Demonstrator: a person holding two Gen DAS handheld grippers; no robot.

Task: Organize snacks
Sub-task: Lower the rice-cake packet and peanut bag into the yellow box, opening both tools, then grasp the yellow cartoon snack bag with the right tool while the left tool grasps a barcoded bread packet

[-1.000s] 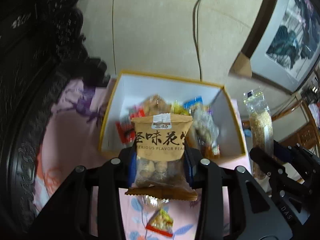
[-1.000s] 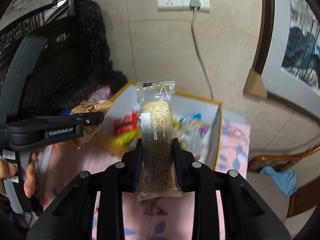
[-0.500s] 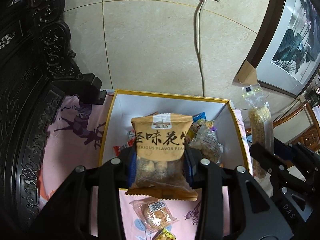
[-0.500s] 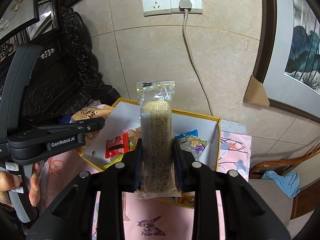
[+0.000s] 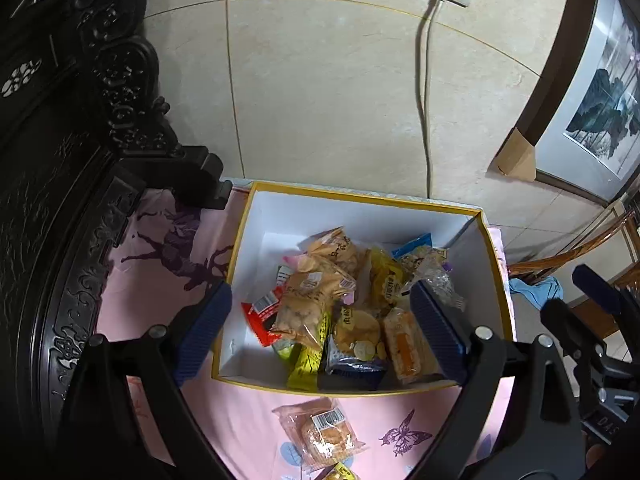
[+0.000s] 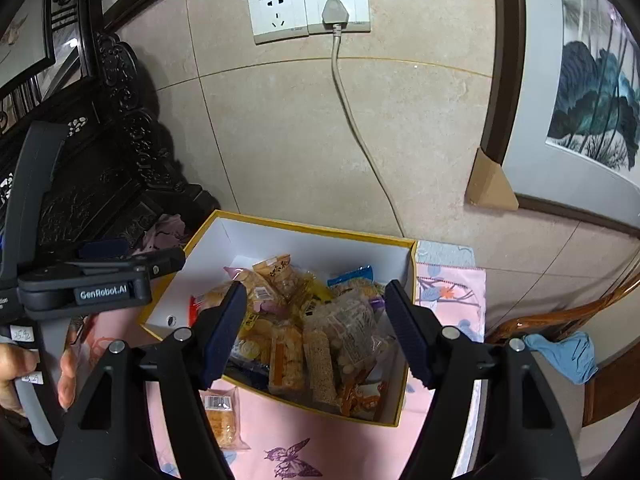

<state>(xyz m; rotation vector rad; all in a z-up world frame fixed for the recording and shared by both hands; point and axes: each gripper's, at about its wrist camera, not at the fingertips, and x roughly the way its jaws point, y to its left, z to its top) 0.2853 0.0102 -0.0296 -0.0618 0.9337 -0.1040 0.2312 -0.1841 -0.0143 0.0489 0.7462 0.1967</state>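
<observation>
Both tools have just been opening: the left tool [image 5: 320,332] has let go its tan peanut packet and the right tool [image 6: 312,328] its clear grain bar, and nothing is between either pair of jaws now. Both packets lie in the yellow-rimmed box [image 5: 360,198] by the surface's far edge. Dropping looks done; next, fetch the wrapped biscuit [image 5: 322,436] near the front edge.

Both jaws have just been opening. The left gripper [image 5: 320,328] no longer holds the peanut packet [image 5: 310,304], now lying in the box [image 5: 360,200]. The right gripper [image 6: 316,328] has released the grain bar [image 6: 322,364], now among the box's snacks.
</observation>
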